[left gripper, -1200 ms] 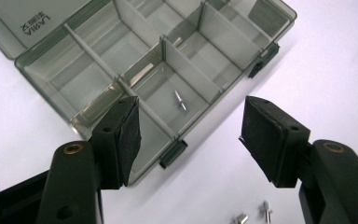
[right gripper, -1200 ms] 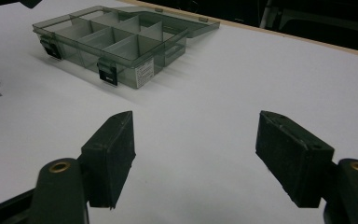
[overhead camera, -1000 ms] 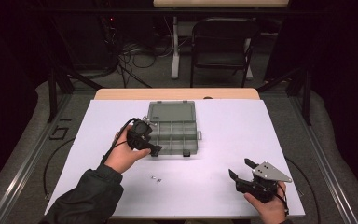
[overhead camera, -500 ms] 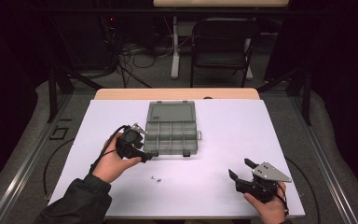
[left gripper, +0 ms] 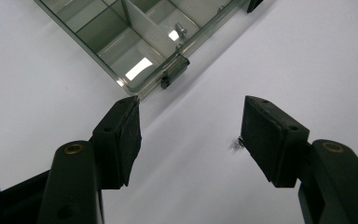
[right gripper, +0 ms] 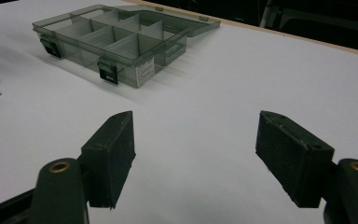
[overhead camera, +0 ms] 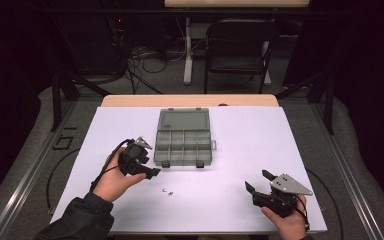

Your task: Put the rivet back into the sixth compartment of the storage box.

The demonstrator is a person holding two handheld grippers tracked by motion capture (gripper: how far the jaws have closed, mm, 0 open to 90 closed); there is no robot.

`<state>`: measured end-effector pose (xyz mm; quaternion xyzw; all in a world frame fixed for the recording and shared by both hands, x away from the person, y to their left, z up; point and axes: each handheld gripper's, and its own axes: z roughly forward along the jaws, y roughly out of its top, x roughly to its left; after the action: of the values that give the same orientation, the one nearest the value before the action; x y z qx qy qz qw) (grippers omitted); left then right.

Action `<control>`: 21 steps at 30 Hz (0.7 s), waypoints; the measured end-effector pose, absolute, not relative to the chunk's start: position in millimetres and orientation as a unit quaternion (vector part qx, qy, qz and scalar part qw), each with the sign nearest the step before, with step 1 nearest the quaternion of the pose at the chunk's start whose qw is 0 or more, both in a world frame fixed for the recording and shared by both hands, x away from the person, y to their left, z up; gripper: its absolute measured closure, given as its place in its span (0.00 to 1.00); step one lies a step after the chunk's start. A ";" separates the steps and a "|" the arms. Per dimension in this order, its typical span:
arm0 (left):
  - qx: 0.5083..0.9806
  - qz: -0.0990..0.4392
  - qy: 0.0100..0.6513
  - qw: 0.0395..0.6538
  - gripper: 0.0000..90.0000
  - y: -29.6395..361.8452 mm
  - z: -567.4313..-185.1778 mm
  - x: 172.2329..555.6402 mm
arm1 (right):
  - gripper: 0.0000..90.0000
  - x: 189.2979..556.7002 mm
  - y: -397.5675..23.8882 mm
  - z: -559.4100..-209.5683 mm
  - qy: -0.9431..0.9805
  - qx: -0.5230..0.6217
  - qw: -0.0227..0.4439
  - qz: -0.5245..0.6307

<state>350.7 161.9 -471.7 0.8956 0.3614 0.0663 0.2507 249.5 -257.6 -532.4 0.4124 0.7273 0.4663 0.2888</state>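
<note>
1. At the left of the white table (overhead camera: 240, 130), a person's left hand (overhead camera: 112, 177) holds the left gripper (overhead camera: 147, 169) just off the near left corner of the compartment box (overhead camera: 182, 145). Its jaws stand apart with nothing between them; in the left gripper view the left gripper (left gripper: 191, 135) has only bare table between its pads.
2. Just ahead of that gripper, two small silver screws (overhead camera: 168, 191) lie loose on the table, close together, near the box's front edge but apart from it. In the left gripper view one screw (left gripper: 236, 143) sits right beside the right-hand pad.
3. The grey see-through box sits mid-table with its lid (overhead camera: 183, 119) folded back flat behind it. One small metal piece (left gripper: 181, 31) lies in a compartment near a black latch (left gripper: 173, 74).
4. At the right near edge, the right hand (overhead camera: 290, 225) holds the right gripper (overhead camera: 260, 182), well apart from the box. Its jaws are wide apart and empty, as the right gripper view shows (right gripper: 193, 154).
</note>
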 end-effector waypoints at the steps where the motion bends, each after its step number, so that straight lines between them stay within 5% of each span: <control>1: 0.898 0.068 0.358 0.248 0.42 162.2 -472.4 350.0 | 0.31 249.6 -257.7 -532.4 0.727 0.411 0.289 0.467; 21: 0.908 0.042 0.345 0.233 0.44 155.6 -499.9 346.0 | 0.31 249.4 -257.5 -532.5 0.727 0.412 0.289 0.466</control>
<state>346.0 155.6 -499.9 0.9082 0.3453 0.0424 0.2327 249.4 -257.5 -532.5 0.4120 0.7273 0.4664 0.2893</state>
